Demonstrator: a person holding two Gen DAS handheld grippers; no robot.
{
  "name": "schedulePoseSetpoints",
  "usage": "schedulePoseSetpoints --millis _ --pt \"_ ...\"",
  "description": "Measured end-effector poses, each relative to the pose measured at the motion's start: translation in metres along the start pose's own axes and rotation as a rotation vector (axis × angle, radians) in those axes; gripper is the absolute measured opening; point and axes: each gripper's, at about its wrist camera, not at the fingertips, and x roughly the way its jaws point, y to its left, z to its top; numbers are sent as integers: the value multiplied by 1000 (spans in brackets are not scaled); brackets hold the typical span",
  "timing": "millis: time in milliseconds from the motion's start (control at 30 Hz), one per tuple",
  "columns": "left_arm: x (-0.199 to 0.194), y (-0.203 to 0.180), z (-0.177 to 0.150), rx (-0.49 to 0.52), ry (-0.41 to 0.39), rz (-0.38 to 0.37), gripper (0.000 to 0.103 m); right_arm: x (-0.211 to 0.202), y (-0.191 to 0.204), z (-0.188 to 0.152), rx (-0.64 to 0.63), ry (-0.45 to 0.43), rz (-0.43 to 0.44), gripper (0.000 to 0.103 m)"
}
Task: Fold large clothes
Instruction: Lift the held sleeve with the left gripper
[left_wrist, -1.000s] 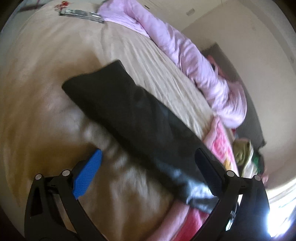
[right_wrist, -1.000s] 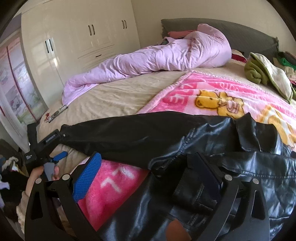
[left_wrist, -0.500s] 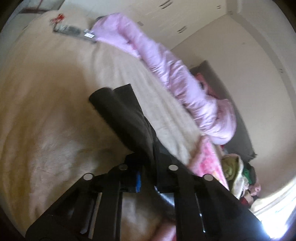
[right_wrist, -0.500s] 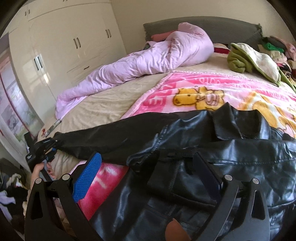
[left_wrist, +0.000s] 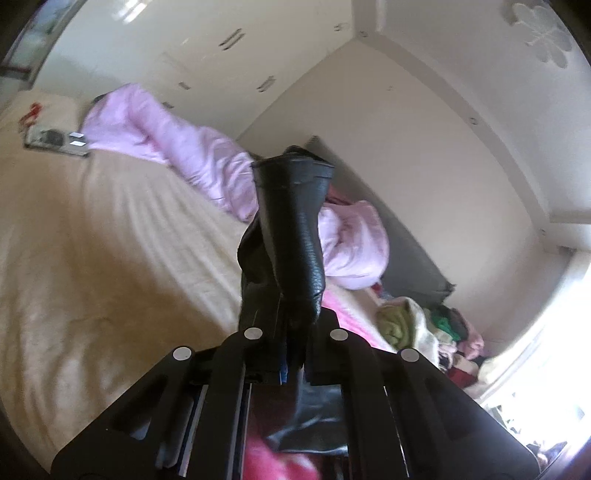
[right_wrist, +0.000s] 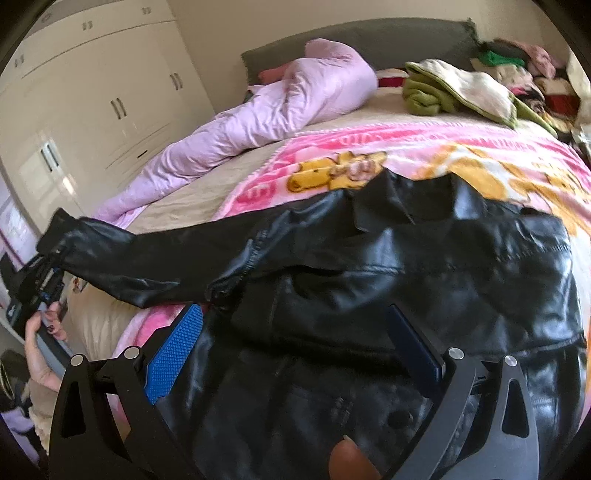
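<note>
A bedroom with cream wardrobe doors (right_wrist: 122, 99) along one wall holds a wide bed (left_wrist: 92, 258) under a beige sheet, a grey headboard (right_wrist: 369, 40) at its far end. A rumpled lilac duvet (right_wrist: 266, 118) runs along the wardrobe side of the bed, and a pink cartoon blanket (right_wrist: 424, 155) covers the other half, with a green and cream garment (right_wrist: 454, 88) and a heap of mixed clothes (right_wrist: 524, 70) beside the headboard. The black leather jacket (right_wrist: 424, 280) lies spread on the pink blanket, collar toward the headboard. Its one sleeve (right_wrist: 155, 258) stretches out sideways across the beige sheet and is raised at the cuff, where the left tool (left_wrist: 291, 347) is clamped on it; in the left wrist view the cuff stands up between the closed fingers. The right tool (right_wrist: 295, 350) hangs over the jacket's body with its jaws spread wide, gripping nothing.
</note>
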Motion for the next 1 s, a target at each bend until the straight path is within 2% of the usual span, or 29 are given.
schedulePoseSetpoints --millis 133,333,633,800,1000 --pt "-8 -41 -3 38 -5 -87 0 -10 -13 -4 36 -9 -1 99" --pt "-9 -115 -12 190 23 -156 0 -25 -31 -7 86 -27 -4 99" --pt "-13 -203 -43 331 67 -265 0 -62 -67 -9 173 -100 -16 99" --pt "-8 -238 -68 396 108 -314 0 -85 -90 -11 223 -144 -21 99" --pt "4 -259 -102 459 172 -344 0 -103 -118 -17 277 -174 -39 99"
